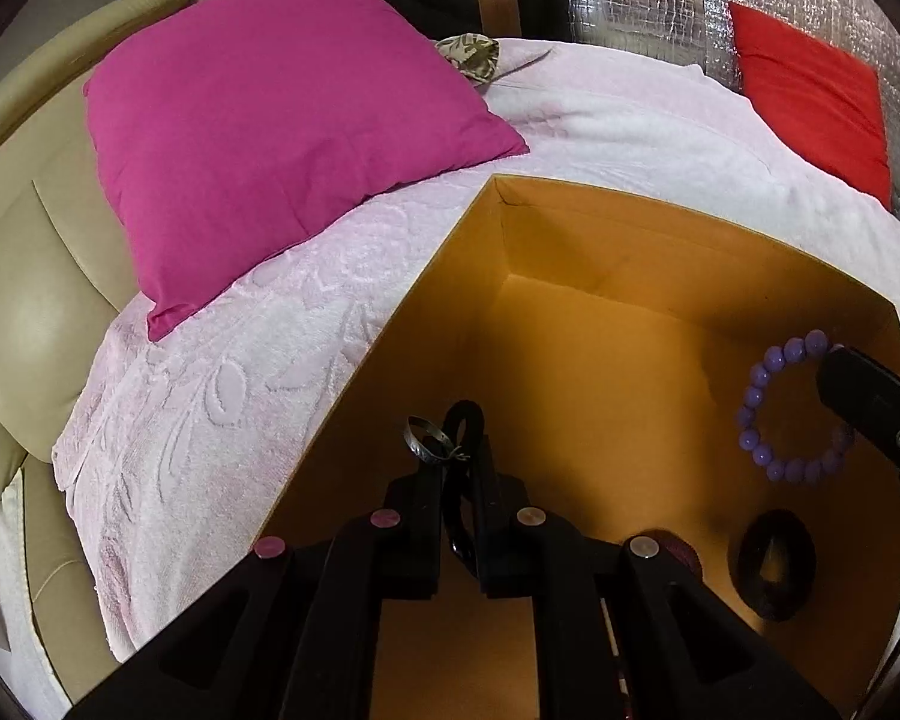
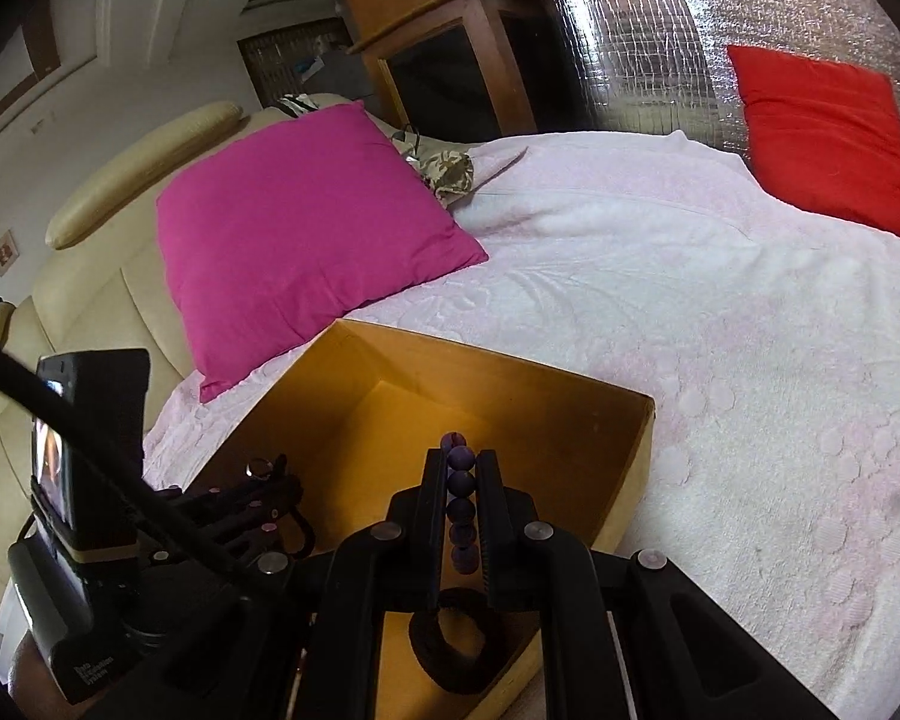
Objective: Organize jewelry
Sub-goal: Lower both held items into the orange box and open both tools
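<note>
box: an open cardboard box with orange-brown inner walls, sitting on a pale pink embossed blanket; it serves as the landmark for all places below.
left gripper: reaches down into the box near its left wall, its jaws clenched on a black bangle that stands on edge between the fingers and loops up past the tips.
silver ring: a small engraved band sitting at the left gripper's fingertips, over the box's left side; what holds it there cannot be told.
right gripper: over the box's near right part, jaws clamped on a purple bead bracelet; in the left wrist view the bracelet hangs as a full ring inside the box by its right wall.
dark band: a thick black ring lying on the box floor at the near right, below the hanging bracelet.
magenta pillow: on the blanket, beyond the box's far left corner.
red cushion: well beyond the box's far right side, against a silvery foil wall.
sofa: cream leather, left of the box, under the blanket's edge.
</note>
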A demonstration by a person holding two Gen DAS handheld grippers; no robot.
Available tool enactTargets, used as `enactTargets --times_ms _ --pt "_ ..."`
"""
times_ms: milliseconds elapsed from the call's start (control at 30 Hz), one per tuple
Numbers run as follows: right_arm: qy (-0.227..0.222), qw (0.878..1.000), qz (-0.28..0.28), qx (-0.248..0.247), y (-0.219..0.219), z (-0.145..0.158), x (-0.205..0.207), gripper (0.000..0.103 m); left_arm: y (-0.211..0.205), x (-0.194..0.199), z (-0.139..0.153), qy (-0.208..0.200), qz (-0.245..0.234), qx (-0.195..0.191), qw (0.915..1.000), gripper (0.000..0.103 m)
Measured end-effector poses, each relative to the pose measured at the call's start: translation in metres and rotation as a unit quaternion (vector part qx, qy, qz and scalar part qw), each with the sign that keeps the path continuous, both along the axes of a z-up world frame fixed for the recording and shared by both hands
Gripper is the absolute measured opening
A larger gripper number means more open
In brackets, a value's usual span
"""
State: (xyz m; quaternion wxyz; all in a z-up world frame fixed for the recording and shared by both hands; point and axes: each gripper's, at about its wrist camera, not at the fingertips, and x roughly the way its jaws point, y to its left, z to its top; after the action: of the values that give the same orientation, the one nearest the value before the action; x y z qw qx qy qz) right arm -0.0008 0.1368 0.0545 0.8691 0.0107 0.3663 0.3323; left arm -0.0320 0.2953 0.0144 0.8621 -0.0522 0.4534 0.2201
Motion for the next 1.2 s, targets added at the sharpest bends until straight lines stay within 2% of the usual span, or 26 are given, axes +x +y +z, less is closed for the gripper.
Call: enactTargets --times_ms 367,433,533,667,900,1200 --pt "0.014 1.0 -0.002 0.008 -0.004 0.0 0.003 0.011 -0.001 0.002 -0.007 0.019 0.003 0.005 0.9998 0.01" --pt "0.015 1.0 -0.004 0.011 -0.007 0.001 0.004 0.011 -0.002 0.003 -0.007 0.024 0.006 0.012 0.9996 0.015" --pt "0.023 0.999 -0.011 0.021 -0.014 0.002 0.006 0.011 -0.002 0.003 -0.006 0.022 0.008 0.012 0.9997 0.03" --pt "0.033 0.998 -0.019 0.041 -0.027 0.006 0.009 0.012 -0.007 0.003 -0.005 0.021 0.0 0.016 0.9996 0.046" --pt "0.034 0.998 -0.031 0.049 -0.048 0.015 0.006 0.013 -0.02 0.0 0.006 0.002 -0.016 0.029 0.9994 0.052" --pt "0.022 0.998 -0.052 0.04 -0.081 0.031 -0.009 0.013 -0.052 -0.018 0.038 -0.06 -0.041 0.067 0.9951 0.064"
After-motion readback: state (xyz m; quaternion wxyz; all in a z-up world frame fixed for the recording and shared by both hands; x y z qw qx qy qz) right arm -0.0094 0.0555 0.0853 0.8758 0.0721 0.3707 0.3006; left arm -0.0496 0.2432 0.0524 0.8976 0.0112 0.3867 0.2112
